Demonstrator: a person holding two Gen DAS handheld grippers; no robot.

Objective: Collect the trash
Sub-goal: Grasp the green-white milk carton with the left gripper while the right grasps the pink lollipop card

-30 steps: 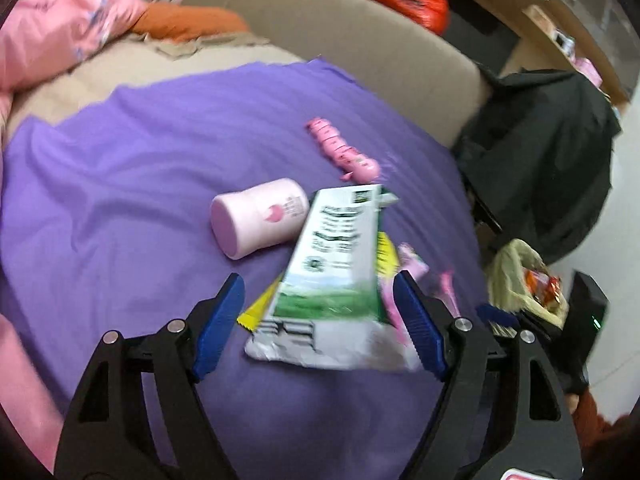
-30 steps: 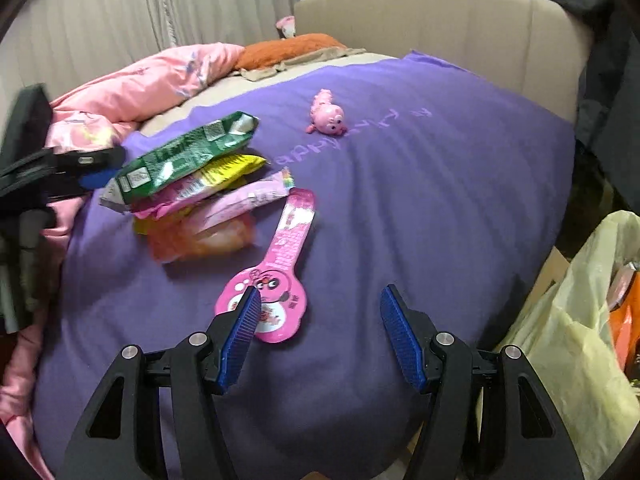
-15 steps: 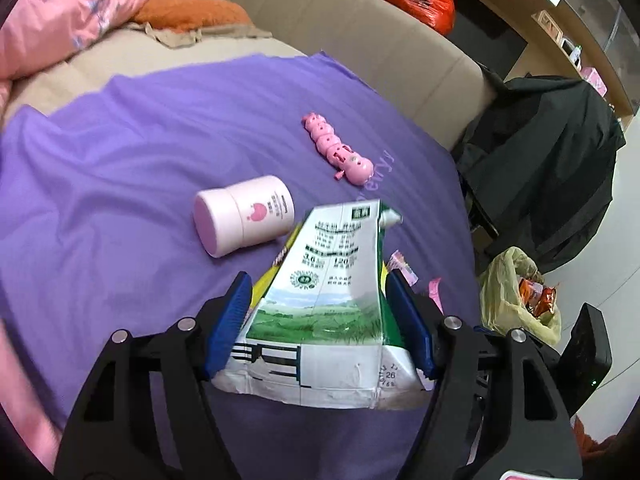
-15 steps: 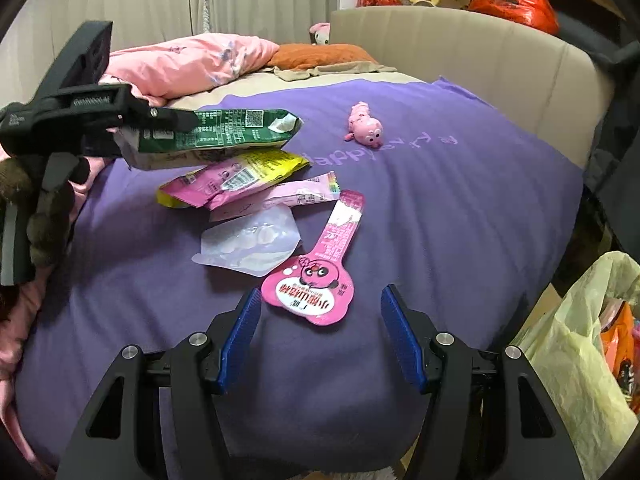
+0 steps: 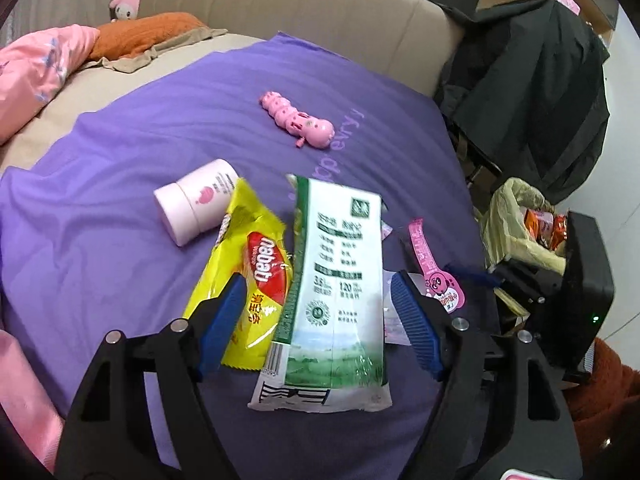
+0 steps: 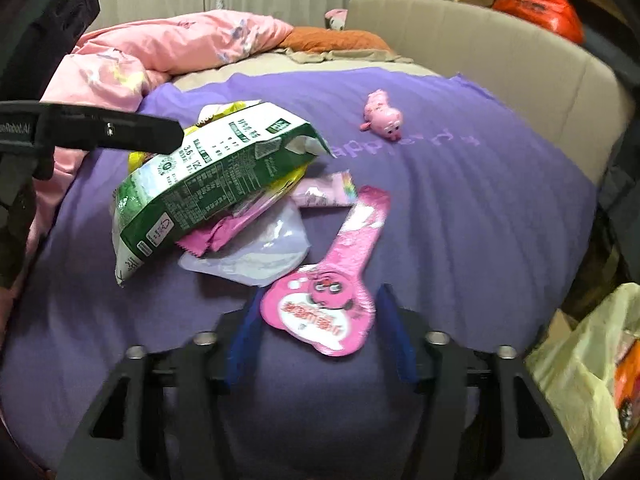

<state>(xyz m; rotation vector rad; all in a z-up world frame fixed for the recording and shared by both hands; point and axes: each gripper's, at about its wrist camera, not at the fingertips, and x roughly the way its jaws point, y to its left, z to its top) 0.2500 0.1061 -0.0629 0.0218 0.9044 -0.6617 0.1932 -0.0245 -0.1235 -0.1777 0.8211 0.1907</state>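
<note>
A green and white milk carton (image 5: 340, 280) lies tilted on a pile of wrappers on the purple blanket (image 5: 100, 248). It sits between the jaws of my left gripper (image 5: 320, 316), which are opening; the blue pads stand clear of it. A yellow snack wrapper (image 5: 248, 248) lies under its left side. My right gripper (image 6: 320, 340) straddles the round end of a pink lollipop wrapper (image 6: 320, 312). Its jaws are closing, with the pads close to the wrapper's edges and the wrapper still flat. A clear plastic wrapper (image 6: 264, 252) and pink wrappers (image 6: 324, 192) lie beside the carton (image 6: 208, 176).
A pink jar (image 5: 196, 204) lies on its side left of the pile. A pink pig toy (image 5: 296, 120) rests further back. A yellowish trash bag (image 5: 512, 216) with wrappers in it hangs off the bed's right side. A black coat (image 5: 540, 80) and a pink duvet (image 6: 160, 48) border the blanket.
My left jaws, tight on the raised carton half a second ago, now stand wider and the carton rests loose on the pile. My right gripper moved onto the pink wrapper and narrowed.
</note>
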